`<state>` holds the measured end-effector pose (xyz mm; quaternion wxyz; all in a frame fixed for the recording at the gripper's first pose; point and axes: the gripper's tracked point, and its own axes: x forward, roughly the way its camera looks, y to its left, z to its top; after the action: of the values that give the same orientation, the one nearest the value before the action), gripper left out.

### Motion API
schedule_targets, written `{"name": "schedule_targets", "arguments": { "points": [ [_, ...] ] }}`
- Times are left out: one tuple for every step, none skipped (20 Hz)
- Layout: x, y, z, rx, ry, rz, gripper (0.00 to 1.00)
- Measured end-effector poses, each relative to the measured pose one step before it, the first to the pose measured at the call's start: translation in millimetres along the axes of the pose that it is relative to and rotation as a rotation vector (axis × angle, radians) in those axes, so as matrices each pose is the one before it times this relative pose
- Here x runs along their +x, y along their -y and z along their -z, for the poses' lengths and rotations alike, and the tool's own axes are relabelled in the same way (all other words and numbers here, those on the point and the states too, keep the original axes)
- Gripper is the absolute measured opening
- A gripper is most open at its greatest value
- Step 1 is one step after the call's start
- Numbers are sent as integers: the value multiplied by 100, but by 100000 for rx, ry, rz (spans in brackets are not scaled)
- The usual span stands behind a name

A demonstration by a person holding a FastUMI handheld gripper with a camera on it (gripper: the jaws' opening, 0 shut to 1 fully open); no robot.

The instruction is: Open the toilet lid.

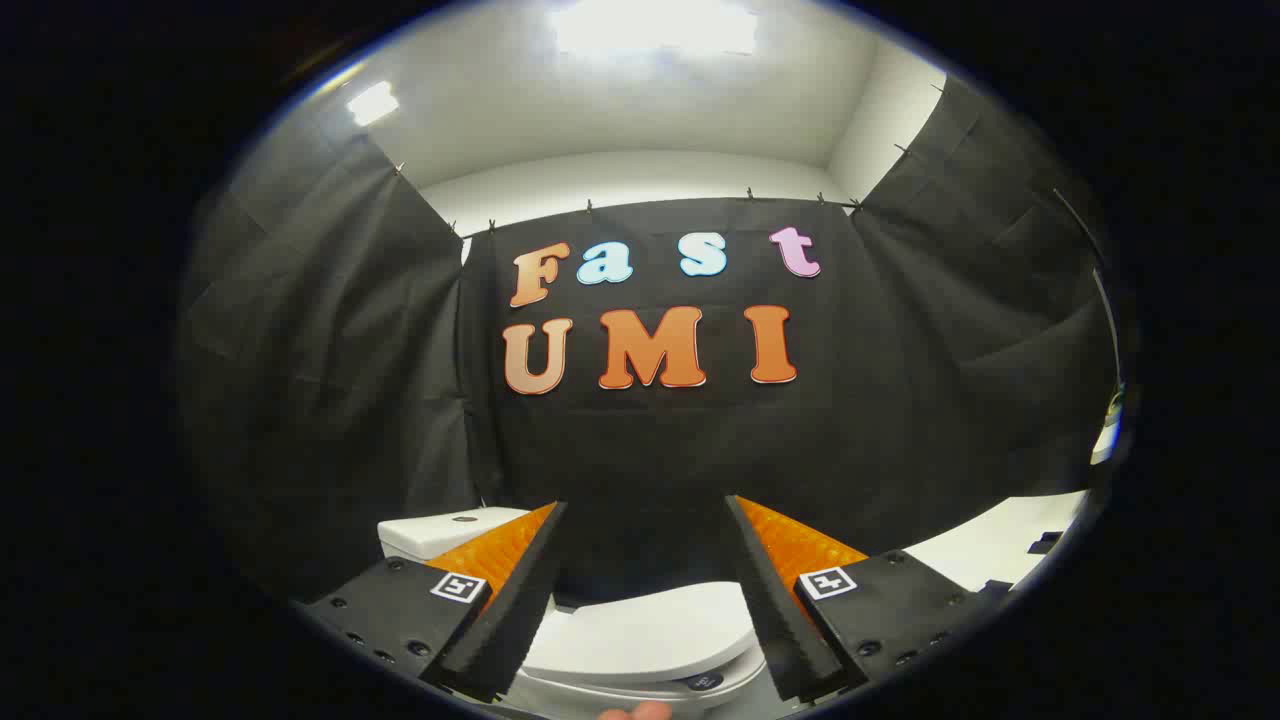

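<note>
Gripper: the gripper (645, 520) hung with its fingers spread wide, nothing between them.
Toilet lid: the toilet lid (640, 635) lay shut on the bowl, just below and between the fingers — its front edge nearest the camera.
Tank: the tank (440, 530) stood behind the lid, partly hidden by one finger.
Handling: likely stiff, smooth plastic, light, hinged at the back — best caught under the front lip; it could slip.
Writing: a small dark badge (703, 681) sat under the lid's front edge, too small to read.

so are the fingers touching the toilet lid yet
Apart: in the gripper view the open fingers frame the closed toilet lid, which lies beyond them.
</note>
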<state>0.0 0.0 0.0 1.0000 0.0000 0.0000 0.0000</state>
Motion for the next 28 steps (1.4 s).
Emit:
{"name": "schedule_targets", "arguments": {
  "points": [
    [-104, 87, 118, 210, -99, 156, 98],
    [-178, -49, 40, 26, -108, -1, 98],
    [28, 25, 139, -68, -111, -99, 98],
    [61, -101, -51, -4, -161, -167, 98],
    [78, 20, 156, 95, -284, -66, 98],
    [21, -47, 32, 50, -179, -153, 98],
    [50, -33, -39, -45, -70, -63, 98],
    [-75, -73, -89, -73, 12, -74, 98],
    [72, -32, 51, 25, -61, -151, 98],
    [-60, -83, 15, 41, -130, -7, 98],
    [29, 74, 176, 65, -183, 69, 98],
    [82, 36, 22, 54, -104, -100, 98],
    [-52, -138, 60, -5, -164, 34, 98],
    [-72, 28, 25, 10, -195, 11, 98],
    [68, 69, -17, -4, -136, 28, 98],
    [-104, -23, 3, -14, 14, -239, 98],
    [131, -211, -110, -70, 138, -245, 98],
    [-142, -13, 2, 15, 231, -228, 98],
    [29, -93, -13, 33, 145, -192, 98],
    [-11, 41, 100, 120, -175, 22, 98],
    [77, 21, 20, 174, -249, 44, 98],
    [-6, -93, 101, 69, -170, -53, 98],
    [-43, -19, 53, -66, -45, -67, 98],
    [-1, -21, -7, -45, 15, -122, 98],
    [33, -140, -170, 8, 47, -291, 98],
    [-40, -37, -6, -55, 4, -207, 98],
    [189, -20, -73, -112, -87, -126, 98],
    [77, -53, 131, -82, -222, -127, 98]
  ]
}}
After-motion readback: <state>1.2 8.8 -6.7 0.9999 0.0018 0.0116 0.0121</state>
